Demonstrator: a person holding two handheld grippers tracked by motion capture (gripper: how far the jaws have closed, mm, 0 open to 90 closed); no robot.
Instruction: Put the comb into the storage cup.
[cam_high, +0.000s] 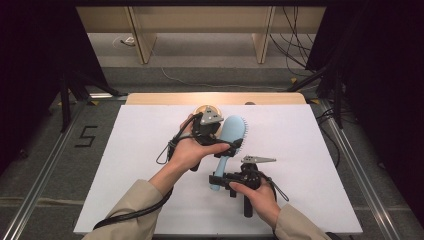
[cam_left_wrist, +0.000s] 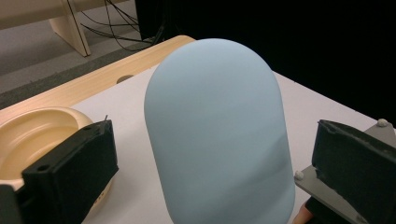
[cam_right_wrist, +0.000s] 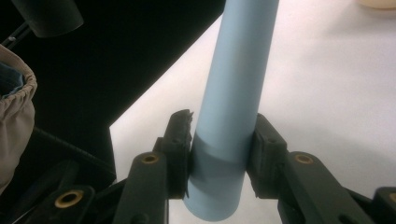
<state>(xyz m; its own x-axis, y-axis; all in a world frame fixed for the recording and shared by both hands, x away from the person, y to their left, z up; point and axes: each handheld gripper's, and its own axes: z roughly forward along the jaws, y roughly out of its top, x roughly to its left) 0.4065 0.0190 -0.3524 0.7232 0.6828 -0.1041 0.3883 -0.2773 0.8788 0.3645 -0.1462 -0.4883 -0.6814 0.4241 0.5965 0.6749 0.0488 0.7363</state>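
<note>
A pale blue hairbrush (cam_high: 234, 129) is held over the white board, head away from the person, dark bristles along its right edge. My right gripper (cam_high: 216, 179) is shut on the lower end of its handle (cam_right_wrist: 236, 93), a pad pressing on each side (cam_right_wrist: 223, 154). My left gripper (cam_high: 226, 141) is open around the brush head (cam_left_wrist: 217, 135). Its two black jaws stand well clear of the smooth blue back, one on each side (cam_left_wrist: 210, 158). A hand holds each gripper.
A cream bowl (cam_high: 206, 109) sits just behind the left gripper, close beside its left jaw (cam_left_wrist: 42, 135). The white board (cam_high: 300, 150) lies on a wooden table (cam_high: 270, 98). Cables trail from both grippers toward the person.
</note>
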